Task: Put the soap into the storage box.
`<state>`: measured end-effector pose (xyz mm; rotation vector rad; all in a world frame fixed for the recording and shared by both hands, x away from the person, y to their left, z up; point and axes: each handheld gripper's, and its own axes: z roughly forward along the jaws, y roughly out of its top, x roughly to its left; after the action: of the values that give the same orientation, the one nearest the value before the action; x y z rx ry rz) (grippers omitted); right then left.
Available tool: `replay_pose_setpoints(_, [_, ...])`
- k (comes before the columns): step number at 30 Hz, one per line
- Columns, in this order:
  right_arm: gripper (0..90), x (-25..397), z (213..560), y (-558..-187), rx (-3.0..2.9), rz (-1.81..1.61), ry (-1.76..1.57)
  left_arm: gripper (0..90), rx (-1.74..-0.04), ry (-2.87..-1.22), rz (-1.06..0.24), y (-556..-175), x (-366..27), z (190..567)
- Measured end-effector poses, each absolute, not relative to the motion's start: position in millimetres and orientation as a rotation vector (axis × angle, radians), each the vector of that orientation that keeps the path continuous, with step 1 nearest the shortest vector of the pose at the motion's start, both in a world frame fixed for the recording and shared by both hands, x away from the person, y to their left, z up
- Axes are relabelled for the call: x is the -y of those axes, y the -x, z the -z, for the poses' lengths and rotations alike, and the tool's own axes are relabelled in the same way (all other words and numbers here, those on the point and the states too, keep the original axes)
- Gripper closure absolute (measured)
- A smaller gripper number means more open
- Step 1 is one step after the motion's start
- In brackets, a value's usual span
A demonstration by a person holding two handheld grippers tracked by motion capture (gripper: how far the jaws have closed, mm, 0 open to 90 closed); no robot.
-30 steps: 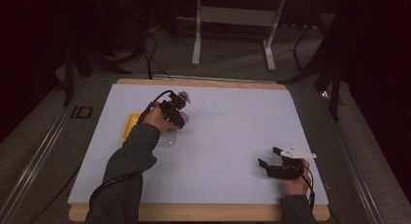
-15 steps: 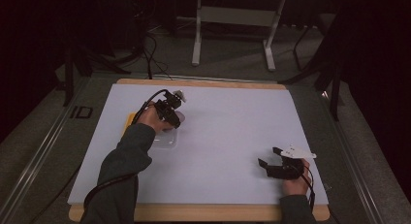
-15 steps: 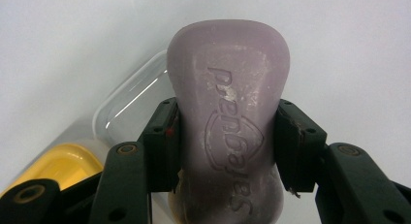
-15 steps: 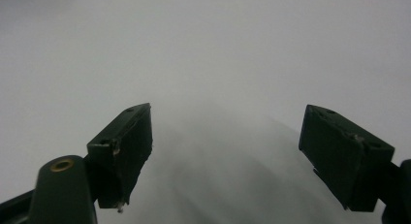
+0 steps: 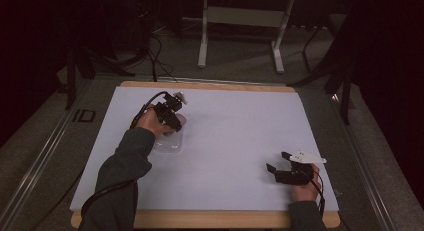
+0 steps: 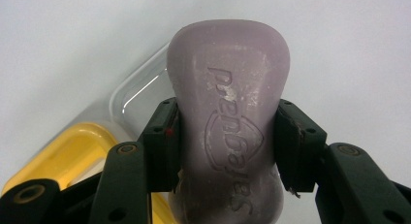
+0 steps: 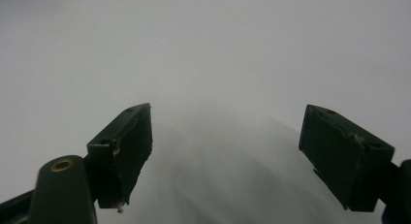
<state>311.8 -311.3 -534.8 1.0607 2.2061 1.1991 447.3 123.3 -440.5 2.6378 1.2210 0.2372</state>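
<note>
Two black hand-held grippers, each with a pair of blocky black jaws on hinged links fastened by round brass-ringed screws. The left gripper [image 6: 227, 146] has a small red dot on one jaw pad. The right gripper [image 5: 286, 167] carries a pale three-cornered plate on top. A black cable trails back from each. The person wears dark grey-green long sleeves [image 5: 125, 163].

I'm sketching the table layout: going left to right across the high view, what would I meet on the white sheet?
Left hand → left gripper, shut on a lilac soap bar above a clear tray → a bare stretch of white sheet → right gripper, jaws open, nothing between them.
</note>
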Motion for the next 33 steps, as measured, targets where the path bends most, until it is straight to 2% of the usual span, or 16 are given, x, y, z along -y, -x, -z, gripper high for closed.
replay_pose_setpoints(33, [19.2, 312, 535, -312, -2.202, -1.201, -1.060, 50.1, -1.280, -2.587, -0.237, -433, -150, 434])
